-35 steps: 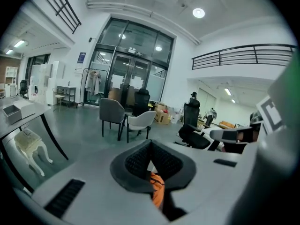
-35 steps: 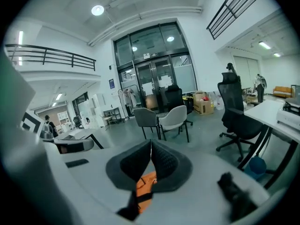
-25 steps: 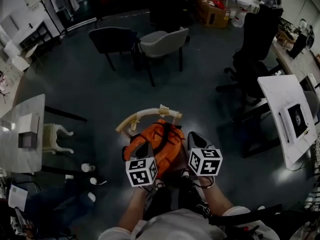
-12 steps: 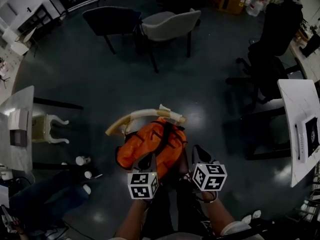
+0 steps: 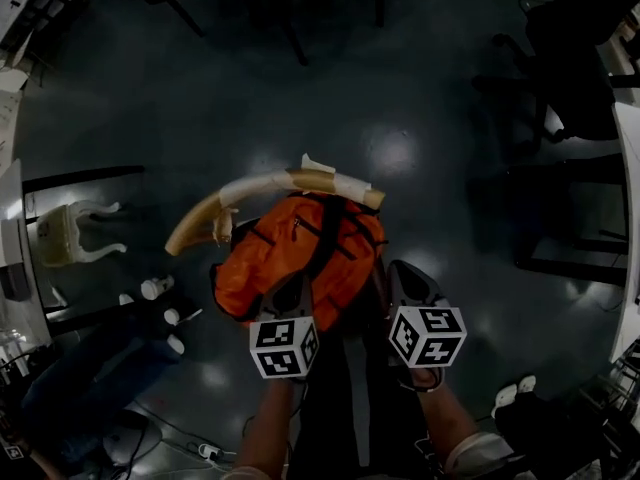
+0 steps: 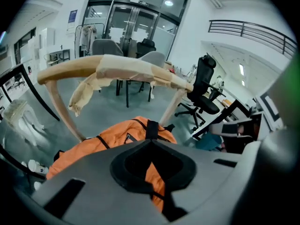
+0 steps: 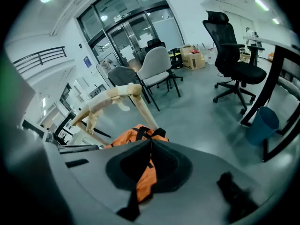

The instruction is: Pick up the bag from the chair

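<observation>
An orange bag [image 5: 295,253] with black straps lies on the seat of a chair whose curved, tape-wrapped wooden back rail [image 5: 290,181] arcs behind it. At the bag's near edge is my left gripper [image 5: 290,293], shut, with orange fabric and a black strap pinched between its jaws. My right gripper [image 5: 400,280] sits at the bag's near right corner, likewise shut on fabric and strap. The left gripper view has the bag [image 6: 93,146] just past the gripper [image 6: 151,146], under the rail [image 6: 122,67]. In the right gripper view the bag [image 7: 126,137] lies beyond that gripper [image 7: 150,146].
A white carved stool [image 5: 75,233] stands to the left beside a table edge [image 5: 8,228]. Small cups [image 5: 155,288] and cables [image 5: 200,453] lie on the dark floor. A black office chair [image 5: 570,98] and a white table [image 5: 630,218] are at right.
The head view has tilted further down, so the far chairs have slid out at the top. Both grippers stay at the bag's near edge, and the bag sits slightly farther from me.
</observation>
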Action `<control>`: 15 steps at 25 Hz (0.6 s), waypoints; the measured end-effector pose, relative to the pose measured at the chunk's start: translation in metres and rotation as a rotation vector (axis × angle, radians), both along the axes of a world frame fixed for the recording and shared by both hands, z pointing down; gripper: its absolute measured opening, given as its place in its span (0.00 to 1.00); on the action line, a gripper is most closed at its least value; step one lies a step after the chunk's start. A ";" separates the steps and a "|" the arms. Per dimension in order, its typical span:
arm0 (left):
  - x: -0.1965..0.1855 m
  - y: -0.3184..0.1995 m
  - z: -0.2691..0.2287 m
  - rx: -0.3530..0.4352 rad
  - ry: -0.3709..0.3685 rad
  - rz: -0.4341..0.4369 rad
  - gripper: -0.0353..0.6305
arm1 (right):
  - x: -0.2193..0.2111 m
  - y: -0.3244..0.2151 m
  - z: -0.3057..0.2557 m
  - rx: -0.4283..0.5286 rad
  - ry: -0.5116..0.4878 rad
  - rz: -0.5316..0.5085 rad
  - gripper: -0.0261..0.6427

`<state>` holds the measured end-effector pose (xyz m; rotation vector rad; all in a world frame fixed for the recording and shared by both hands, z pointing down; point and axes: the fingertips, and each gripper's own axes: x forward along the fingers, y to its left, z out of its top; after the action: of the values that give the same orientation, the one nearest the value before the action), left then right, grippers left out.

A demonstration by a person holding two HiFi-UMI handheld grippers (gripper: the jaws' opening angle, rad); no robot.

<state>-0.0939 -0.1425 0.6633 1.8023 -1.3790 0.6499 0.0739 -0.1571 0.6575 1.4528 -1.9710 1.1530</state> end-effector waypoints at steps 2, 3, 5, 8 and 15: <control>0.005 -0.007 0.012 0.001 0.032 -0.008 0.07 | -0.001 -0.001 0.010 -0.010 -0.010 0.002 0.09; 0.008 -0.011 0.017 0.003 0.039 -0.001 0.07 | -0.002 -0.001 0.015 -0.013 -0.017 0.004 0.09; 0.014 -0.017 0.026 0.002 0.036 0.025 0.07 | -0.001 -0.001 0.022 -0.020 -0.025 0.007 0.09; 0.022 -0.022 0.035 -0.012 0.040 0.055 0.08 | 0.000 0.001 0.029 -0.033 -0.029 0.010 0.09; 0.025 -0.028 0.049 -0.026 0.014 0.102 0.21 | 0.009 0.005 0.042 -0.058 -0.028 0.034 0.09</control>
<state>-0.0690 -0.1706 0.7124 1.8624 -1.2699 0.7047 0.0833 -0.1524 0.6998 1.4534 -1.9218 1.2416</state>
